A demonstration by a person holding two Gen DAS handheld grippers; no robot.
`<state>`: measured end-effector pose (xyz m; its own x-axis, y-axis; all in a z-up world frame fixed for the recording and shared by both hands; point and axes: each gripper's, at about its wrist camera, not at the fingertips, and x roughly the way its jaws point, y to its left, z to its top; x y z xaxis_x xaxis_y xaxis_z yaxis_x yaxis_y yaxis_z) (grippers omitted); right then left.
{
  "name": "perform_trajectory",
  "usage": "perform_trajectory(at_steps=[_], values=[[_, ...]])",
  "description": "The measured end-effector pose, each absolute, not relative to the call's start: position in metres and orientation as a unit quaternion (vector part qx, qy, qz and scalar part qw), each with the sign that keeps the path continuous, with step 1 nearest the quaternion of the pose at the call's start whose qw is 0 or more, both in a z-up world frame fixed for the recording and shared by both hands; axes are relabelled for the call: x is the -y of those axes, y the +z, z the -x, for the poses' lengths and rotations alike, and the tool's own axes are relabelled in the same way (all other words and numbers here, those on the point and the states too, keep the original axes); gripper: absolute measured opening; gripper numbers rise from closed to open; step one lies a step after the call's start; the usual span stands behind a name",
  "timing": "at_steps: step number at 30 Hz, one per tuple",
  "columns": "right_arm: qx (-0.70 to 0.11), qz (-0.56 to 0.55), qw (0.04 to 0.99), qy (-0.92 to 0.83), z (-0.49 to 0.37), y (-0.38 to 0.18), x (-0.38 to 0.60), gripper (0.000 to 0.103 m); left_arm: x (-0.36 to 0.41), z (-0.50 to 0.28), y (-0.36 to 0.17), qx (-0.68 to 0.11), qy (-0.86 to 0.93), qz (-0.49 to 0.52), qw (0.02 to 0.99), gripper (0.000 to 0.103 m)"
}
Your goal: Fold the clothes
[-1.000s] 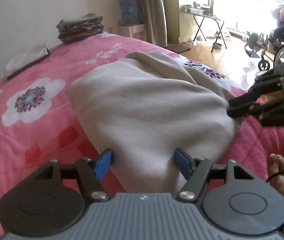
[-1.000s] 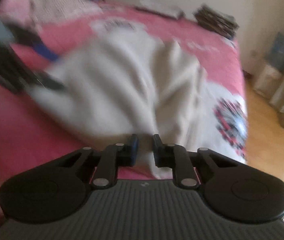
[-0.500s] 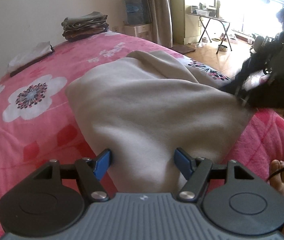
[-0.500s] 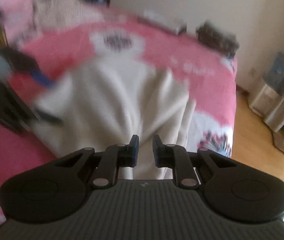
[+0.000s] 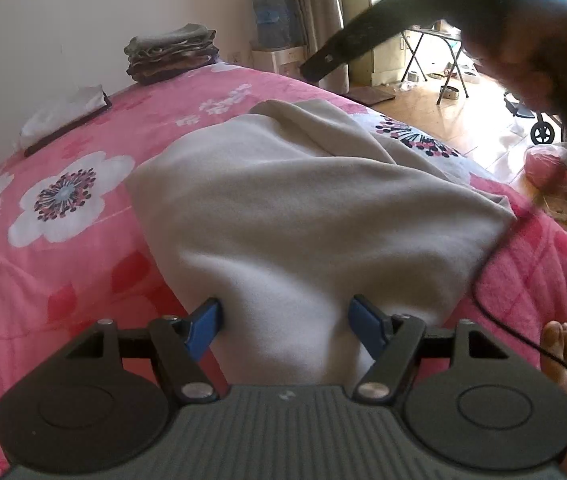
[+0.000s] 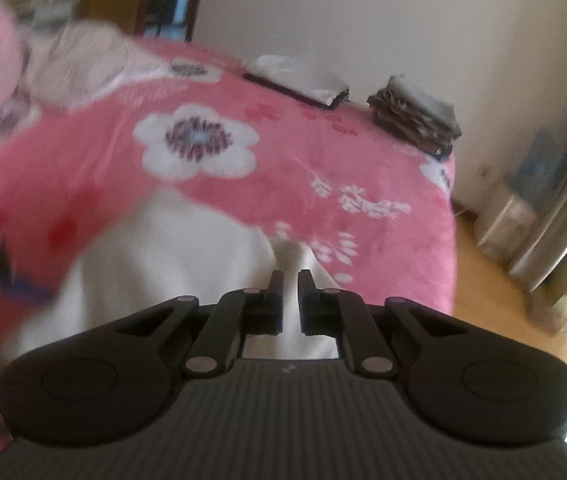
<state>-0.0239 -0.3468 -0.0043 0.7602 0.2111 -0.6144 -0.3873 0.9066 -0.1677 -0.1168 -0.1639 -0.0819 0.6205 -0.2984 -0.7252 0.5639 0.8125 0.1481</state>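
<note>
The left gripper [image 5: 285,326] had its blue fingers [image 5: 203,324] spread wide, one on each side of the near end of the beige cloth [image 5: 303,220], not pinching it. The right gripper [image 6: 290,286] had its fingers almost together with pale cloth between them, so it seemed to hold a bit of it. The cloth lay bunched on the pink flowered bed [image 5: 63,208], likely so it could be pulled flat and folded. A stack of folded clothes [image 5: 171,54] sat far off by the wall.
</note>
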Motion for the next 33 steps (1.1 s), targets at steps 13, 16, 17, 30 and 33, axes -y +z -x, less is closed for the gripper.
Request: perform_trajectory(at_steps=[13,16,17,30,33], values=[[-0.433,0.106,0.87,0.212,-0.038,0.006,0.375,0.008,0.14,0.058,-0.01,-0.335,-0.351,-0.286,0.826,0.072],[-0.431,0.077,0.874,0.212,-0.044,0.012,0.377,0.008,0.152,0.021,0.0,-0.313,-0.348,-0.277,0.839,0.071],[-0.429,0.061,0.877,0.209,-0.044,0.011,0.379,0.009,0.158,0.01,0.0,-0.308,-0.353,-0.276,0.839,0.071],[-0.358,0.069,0.914,0.18,0.001,-0.024,0.363,0.031,0.213,-0.048,-0.059,-0.312,-0.419,-0.273,0.807,0.027],[-0.37,0.06,0.911,0.171,-0.009,-0.037,0.373,0.027,0.21,-0.042,-0.063,-0.284,-0.421,-0.268,0.819,0.009]])
